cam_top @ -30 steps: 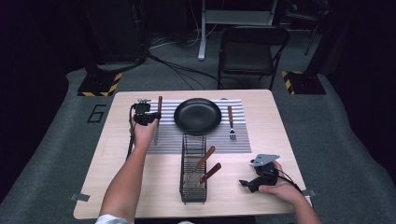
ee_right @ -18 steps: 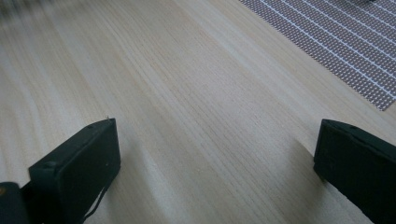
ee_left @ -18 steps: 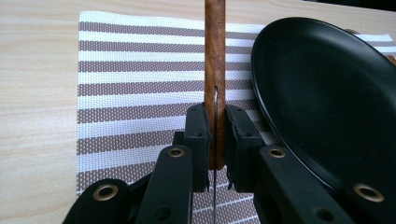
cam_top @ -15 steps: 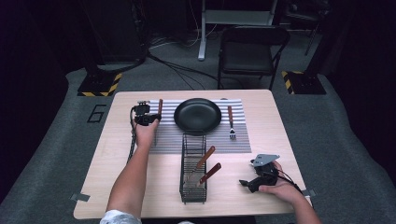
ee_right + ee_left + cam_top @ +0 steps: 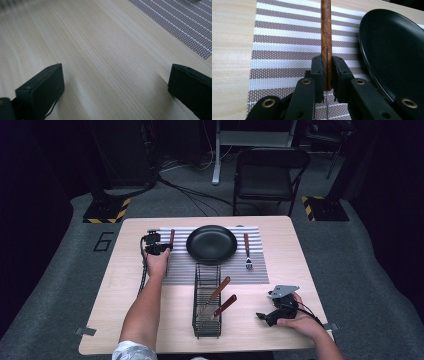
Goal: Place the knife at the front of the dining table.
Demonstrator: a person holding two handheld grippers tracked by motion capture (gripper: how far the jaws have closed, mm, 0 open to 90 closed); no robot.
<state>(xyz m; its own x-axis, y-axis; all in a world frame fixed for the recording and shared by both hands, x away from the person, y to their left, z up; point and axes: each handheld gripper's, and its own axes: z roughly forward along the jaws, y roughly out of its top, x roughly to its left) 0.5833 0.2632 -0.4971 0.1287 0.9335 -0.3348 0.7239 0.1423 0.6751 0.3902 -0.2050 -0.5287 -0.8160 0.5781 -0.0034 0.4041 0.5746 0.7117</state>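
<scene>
A knife with a brown wooden handle (image 5: 171,237) lies on the striped placemat (image 5: 180,267), left of the black plate (image 5: 211,244). My left gripper (image 5: 160,248) is shut on that handle (image 5: 326,32), one jaw pressed against each side (image 5: 327,73), with the plate (image 5: 392,50) just to its right. At the table's front right my right gripper (image 5: 270,314) rests low and open. Its jaws (image 5: 115,75) stand wide apart over bare wood with nothing between them.
A wooden-handled fork (image 5: 247,251) lies on the placemat right of the plate. A black wire rack (image 5: 207,300) in front of the plate holds two more wooden-handled utensils. A black chair (image 5: 270,170) stands beyond the table's far edge. A placemat corner (image 5: 180,20) lies ahead of the right gripper.
My left gripper has edged slightly right, closer against the knife handle. The right gripper has stayed where it was.
</scene>
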